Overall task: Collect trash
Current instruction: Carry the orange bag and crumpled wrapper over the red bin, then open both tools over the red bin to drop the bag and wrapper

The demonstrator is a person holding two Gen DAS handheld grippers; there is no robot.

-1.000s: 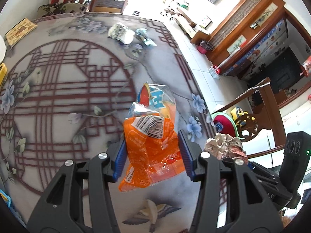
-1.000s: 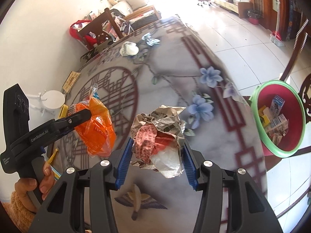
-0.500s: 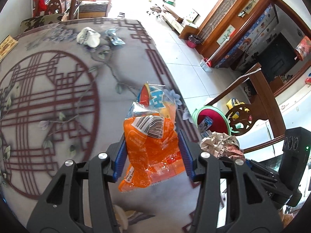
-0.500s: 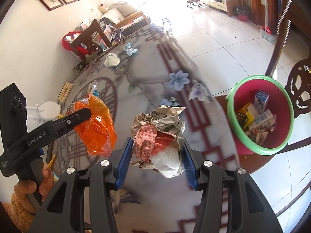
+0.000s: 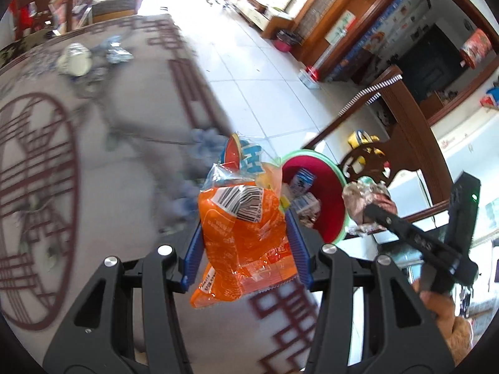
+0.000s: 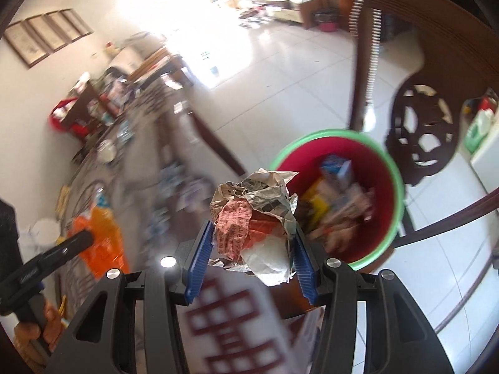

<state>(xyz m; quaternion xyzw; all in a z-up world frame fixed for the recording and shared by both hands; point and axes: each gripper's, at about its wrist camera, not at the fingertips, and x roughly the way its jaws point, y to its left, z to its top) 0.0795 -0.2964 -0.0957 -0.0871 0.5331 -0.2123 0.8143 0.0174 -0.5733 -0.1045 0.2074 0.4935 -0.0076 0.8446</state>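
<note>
The patterned table [image 5: 93, 187] fills the left of both wrist views, blurred, its edge running beside the tiled floor [image 5: 255, 93]; a carved wooden chair [image 6: 421, 137] stands beyond the bin; the red bin with a green rim [image 6: 394, 168] sits on the floor just off the table edge, already holding cartons and scraps. The left gripper [image 5: 246, 249] pinches an orange snack wrapper [image 5: 243, 237] between its blue pads, the bag hanging over the table edge with the bin just behind it; the right gripper [image 6: 249, 258] is clamped on a crumpled newspaper wad [image 6: 259, 215], which hangs in front of the bin's near rim, not yet clearly over its opening. On the far table lie a white cup [image 5: 75, 60] and a foil scrap [image 5: 117, 56], left to collect.

The likely step is carrying both loads to the bin for release. The risks, as I judge them: letting go too soon would drop the wad on the rim or floor; the light wrapper could cling to a pad or drift aside; two grippers crowding one opening could knock each other; a bump on the rim might tip the bin.
</note>
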